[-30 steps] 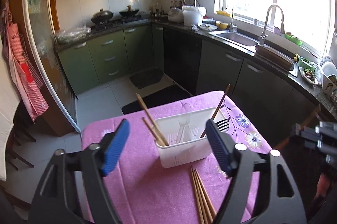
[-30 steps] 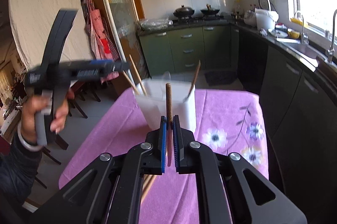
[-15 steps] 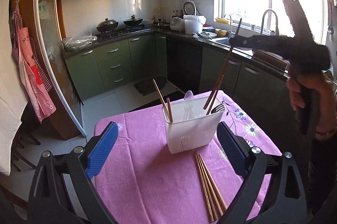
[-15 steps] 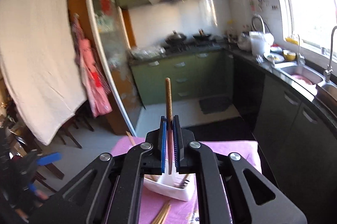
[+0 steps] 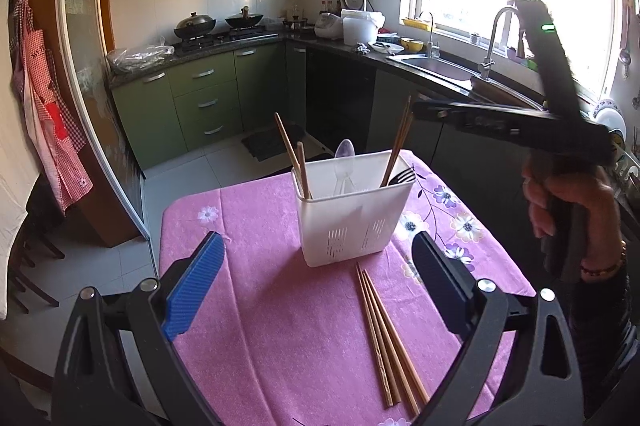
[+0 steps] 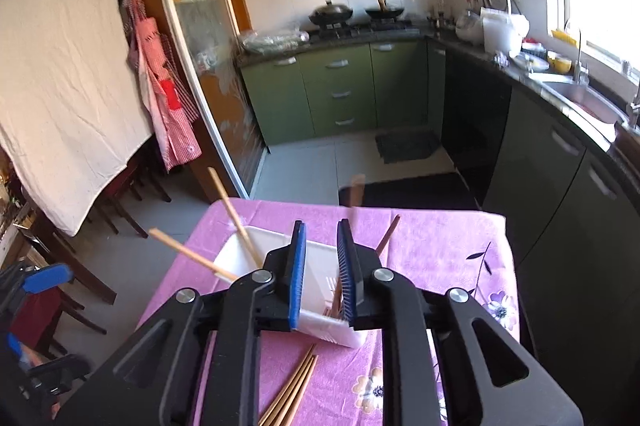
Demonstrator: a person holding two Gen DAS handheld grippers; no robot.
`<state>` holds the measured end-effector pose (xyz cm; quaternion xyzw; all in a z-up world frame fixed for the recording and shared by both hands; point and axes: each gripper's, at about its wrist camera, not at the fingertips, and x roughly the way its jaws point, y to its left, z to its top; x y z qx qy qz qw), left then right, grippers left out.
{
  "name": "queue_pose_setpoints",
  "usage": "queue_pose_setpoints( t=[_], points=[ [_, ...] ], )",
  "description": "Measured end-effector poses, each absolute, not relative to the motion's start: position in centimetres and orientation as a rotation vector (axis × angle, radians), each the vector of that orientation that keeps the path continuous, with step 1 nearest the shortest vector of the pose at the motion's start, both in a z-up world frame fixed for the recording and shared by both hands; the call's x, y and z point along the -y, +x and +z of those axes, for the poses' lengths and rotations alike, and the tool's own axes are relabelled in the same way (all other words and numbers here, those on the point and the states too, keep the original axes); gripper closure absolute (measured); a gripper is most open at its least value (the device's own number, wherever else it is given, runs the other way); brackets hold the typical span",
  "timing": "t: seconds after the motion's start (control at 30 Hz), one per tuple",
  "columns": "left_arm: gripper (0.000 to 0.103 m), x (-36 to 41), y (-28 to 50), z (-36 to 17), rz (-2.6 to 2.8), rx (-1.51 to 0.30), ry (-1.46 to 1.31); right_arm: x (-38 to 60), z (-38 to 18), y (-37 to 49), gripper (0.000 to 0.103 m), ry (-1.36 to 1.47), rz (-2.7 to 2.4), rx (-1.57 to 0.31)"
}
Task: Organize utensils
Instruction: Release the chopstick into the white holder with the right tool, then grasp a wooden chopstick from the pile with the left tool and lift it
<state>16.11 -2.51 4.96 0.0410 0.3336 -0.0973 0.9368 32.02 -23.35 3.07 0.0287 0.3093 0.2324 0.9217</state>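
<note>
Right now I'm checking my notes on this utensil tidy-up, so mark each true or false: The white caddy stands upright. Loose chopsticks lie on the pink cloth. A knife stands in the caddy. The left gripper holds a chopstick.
1. The white caddy stands upright: true.
2. Loose chopsticks lie on the pink cloth: true.
3. A knife stands in the caddy: false; chopsticks, a spoon and a fork do.
4. The left gripper holds a chopstick: false; it is wide open and empty.

The left gripper (image 5: 316, 286) is held wide apart, nothing between its blue pads, and is pitched downward. The right gripper (image 6: 322, 266), carried high in the person's right hand (image 5: 568, 202), is seen opening, its jaws empty.
</note>
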Motion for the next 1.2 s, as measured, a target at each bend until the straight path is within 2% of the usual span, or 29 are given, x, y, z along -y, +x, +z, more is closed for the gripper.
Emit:
queue_pose_setpoints(
  t=[0.07, 0.17, 0.47, 0.63, 0.83, 1.1, 1.2],
  points=[
    [0.013, 2.6, 16.0, 4.5, -0.206, -0.695, 0.073, 24.2, 3.4, 29.4, 0.085, 0.048, 0.479, -0.594],
    [0.013, 3.0, 16.3, 3.0, -0.231, -0.743, 0.049, 25.5, 1.8, 25.6, 0.076, 0.020, 0.484, -0.596],
    [0.013, 5.3, 18.7, -5.4, -0.270, -0.969, 0.011, 28.4, -8.6, 21.2, 0.076, -0.001, 0.404, -0.771],
    [0.040, 6.7, 21.1, -10.1, -0.277, -1.085, 0.013, 30.0, -11.4, 21.3, 0.076, 0.032, 0.397, -0.828],
    [0.059, 7.4, 23.3, -13.6, -0.261, -1.181, 0.017, 30.1, -11.4, 21.9, 0.076, 0.037, 0.410, -0.840],
    [0.064, 8.4, 24.6, -14.7, -0.254, -1.205, 0.050, 29.6, -11.6, 22.8, 0.075, 0.050, 0.426, -0.862],
    [0.069, 8.6, 25.1, -15.0, -0.246, -1.216, 0.066, 29.5, -11.7, 23.0, 0.075, 0.053, 0.434, -0.866]
  ],
)
